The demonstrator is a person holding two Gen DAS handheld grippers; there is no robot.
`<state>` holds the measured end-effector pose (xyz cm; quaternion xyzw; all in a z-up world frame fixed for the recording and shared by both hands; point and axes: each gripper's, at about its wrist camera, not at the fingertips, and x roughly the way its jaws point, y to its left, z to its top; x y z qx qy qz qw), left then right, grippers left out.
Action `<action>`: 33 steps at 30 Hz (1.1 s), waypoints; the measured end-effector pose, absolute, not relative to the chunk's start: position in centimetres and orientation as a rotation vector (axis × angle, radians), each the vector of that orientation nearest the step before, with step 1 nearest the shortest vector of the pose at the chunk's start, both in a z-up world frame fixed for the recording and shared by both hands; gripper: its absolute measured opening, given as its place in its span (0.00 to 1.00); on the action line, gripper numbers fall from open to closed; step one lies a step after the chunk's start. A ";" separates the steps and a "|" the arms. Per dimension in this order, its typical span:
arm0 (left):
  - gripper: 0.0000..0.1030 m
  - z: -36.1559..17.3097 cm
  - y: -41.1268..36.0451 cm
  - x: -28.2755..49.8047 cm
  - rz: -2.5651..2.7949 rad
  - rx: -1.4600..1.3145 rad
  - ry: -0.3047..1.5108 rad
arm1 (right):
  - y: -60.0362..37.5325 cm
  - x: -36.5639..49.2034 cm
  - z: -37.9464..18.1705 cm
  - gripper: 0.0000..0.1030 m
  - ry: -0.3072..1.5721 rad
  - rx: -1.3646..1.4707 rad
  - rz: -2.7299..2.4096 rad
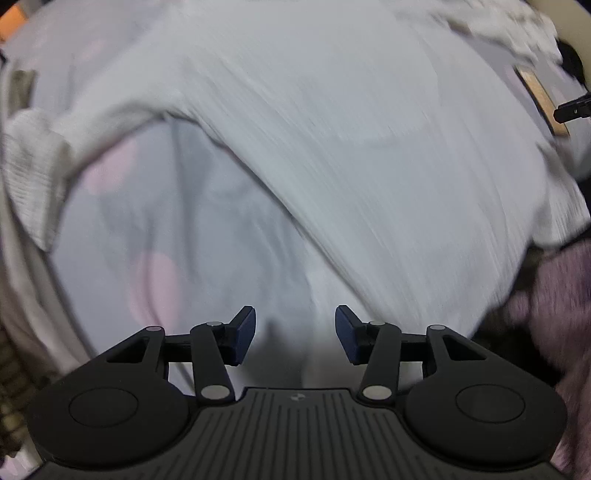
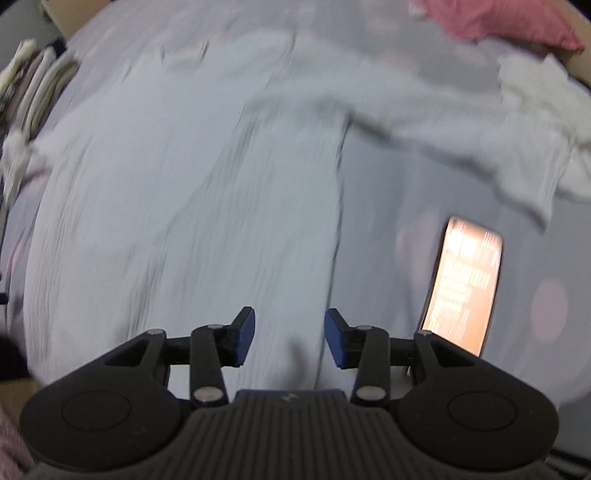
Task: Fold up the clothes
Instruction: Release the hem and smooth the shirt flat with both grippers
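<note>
my left tongs (image 1: 294,334) hang spread and empty, pointing down over the bed (image 1: 192,229), just beside the near edge of the white garment (image 1: 332,140) — one long sleeve (image 1: 48,155) trails off to the side. my right tongs (image 2: 289,338) are spread too, nothing between the blue pads (image 2: 246,339), poised over the same garment's (image 2: 192,192) ribbed body, laid flat so a fold can be made. a lit phone (image 2: 461,288) lies just beside the cloth; a pile of folded clothes (image 2: 40,85) waits at the far edge, a pink pillow (image 2: 506,18) beyond. next, i judge, comes picking an edge to pinch.
</note>
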<state>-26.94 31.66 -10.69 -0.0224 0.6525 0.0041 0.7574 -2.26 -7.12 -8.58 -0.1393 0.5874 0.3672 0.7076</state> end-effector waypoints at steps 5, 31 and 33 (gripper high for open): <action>0.44 -13.8 30.8 -28.1 0.000 -0.007 1.528 | -7.6 -4.8 -10.4 0.47 1.383 -0.422 0.813; 0.03 -6.9 31.7 -33.4 0.073 -0.290 1.583 | -9.1 -4.8 -9.3 0.06 1.581 -0.860 0.963; 0.04 -8.0 32.3 -33.3 0.085 -0.322 1.599 | -8.8 -4.7 -10.0 0.06 1.571 -0.866 0.969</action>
